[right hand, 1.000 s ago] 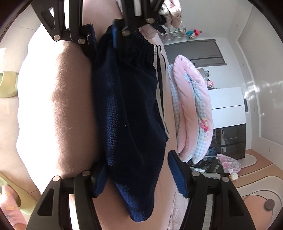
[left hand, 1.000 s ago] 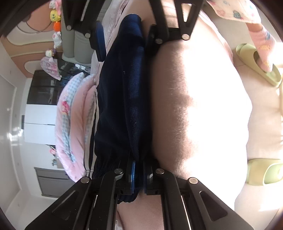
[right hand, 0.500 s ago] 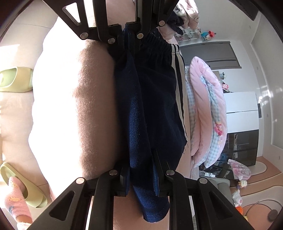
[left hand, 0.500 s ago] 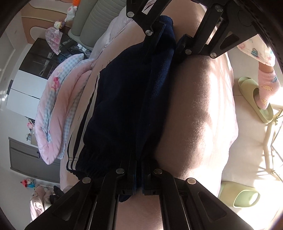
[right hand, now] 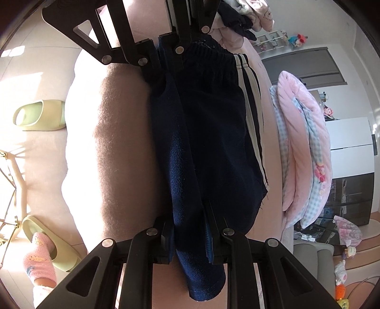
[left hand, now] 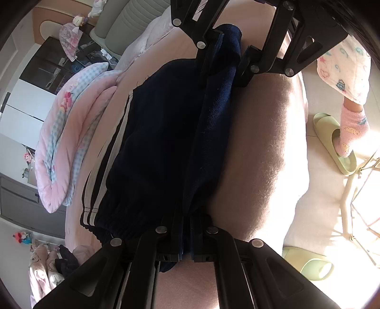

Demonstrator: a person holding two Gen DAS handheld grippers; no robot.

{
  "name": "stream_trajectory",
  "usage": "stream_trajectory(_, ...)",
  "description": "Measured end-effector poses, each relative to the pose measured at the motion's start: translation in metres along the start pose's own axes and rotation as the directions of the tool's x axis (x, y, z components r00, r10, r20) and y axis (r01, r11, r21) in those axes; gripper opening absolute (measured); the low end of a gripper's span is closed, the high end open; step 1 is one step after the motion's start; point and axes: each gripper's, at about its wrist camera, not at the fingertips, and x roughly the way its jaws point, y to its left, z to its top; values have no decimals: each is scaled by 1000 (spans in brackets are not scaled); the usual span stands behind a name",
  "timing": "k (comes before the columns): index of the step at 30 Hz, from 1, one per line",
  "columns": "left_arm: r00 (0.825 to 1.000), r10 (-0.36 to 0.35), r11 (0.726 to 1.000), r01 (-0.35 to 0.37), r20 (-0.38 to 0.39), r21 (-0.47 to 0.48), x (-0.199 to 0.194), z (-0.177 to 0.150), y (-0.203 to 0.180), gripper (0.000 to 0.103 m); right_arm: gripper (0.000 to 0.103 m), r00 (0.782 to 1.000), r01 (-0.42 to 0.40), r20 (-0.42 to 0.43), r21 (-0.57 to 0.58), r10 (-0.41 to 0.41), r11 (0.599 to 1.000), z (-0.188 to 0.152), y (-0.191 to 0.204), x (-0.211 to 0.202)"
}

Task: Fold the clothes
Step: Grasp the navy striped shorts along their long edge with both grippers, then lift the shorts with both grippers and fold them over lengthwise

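Observation:
Navy shorts point(left hand: 166, 142) with white side stripes hang stretched between my two grippers over a pink bed point(left hand: 256, 147). My left gripper point(left hand: 186, 228) is shut on the gathered waistband at the bottom of the left wrist view. Across from it, my right gripper point(left hand: 223, 59) clamps the hem end. In the right wrist view the shorts point(right hand: 209, 133) run from my right gripper point(right hand: 187, 228), shut on the hem fabric, up to my left gripper point(right hand: 166, 54) at the waistband. The shorts are folded lengthwise, with the stripes on the side away from the bed's edge.
A folded pink and checked quilt point(left hand: 66, 142) lies on the bed beyond the shorts. More clothes point(right hand: 239, 16) are piled near the waistband end. Green slippers point(right hand: 40, 115) and a person's foot in a pink sock point(left hand: 351, 133) are on the floor beside the bed.
My right gripper's fingers have closed from wide apart onto the hem of the shorts. The left gripper has rolled and risen slightly, still clamped on the waistband.

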Motion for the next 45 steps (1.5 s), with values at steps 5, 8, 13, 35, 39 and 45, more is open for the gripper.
stream_trajectory(5,1000,-9,1000,9,1,1,-2,-1,0,0,20,999,-49,-3,-14,49,999,0,-6,0)
stream_trajectory(8,999,-45,998,45,-5,-52,-3,0,7,1,20,997,-74,-4,-15,74,997,0,-9,-1)
stream_trajectory(13,987,-163,959,156,-8,-236,-4,-1,33,2,17,993,-119,-3,13,119,993,0,-17,-2)
stream_trajectory(35,988,-151,945,139,-20,-296,-31,12,76,7,17,997,-80,-9,46,80,996,5,-63,-11)
stream_trajectory(39,992,-126,950,117,-14,-288,-38,16,82,7,17,998,-66,-5,58,67,996,-1,-91,-9)
stream_trajectory(45,995,-98,937,91,-4,-338,-40,17,95,8,17,999,-51,-4,73,52,996,2,-94,-16)
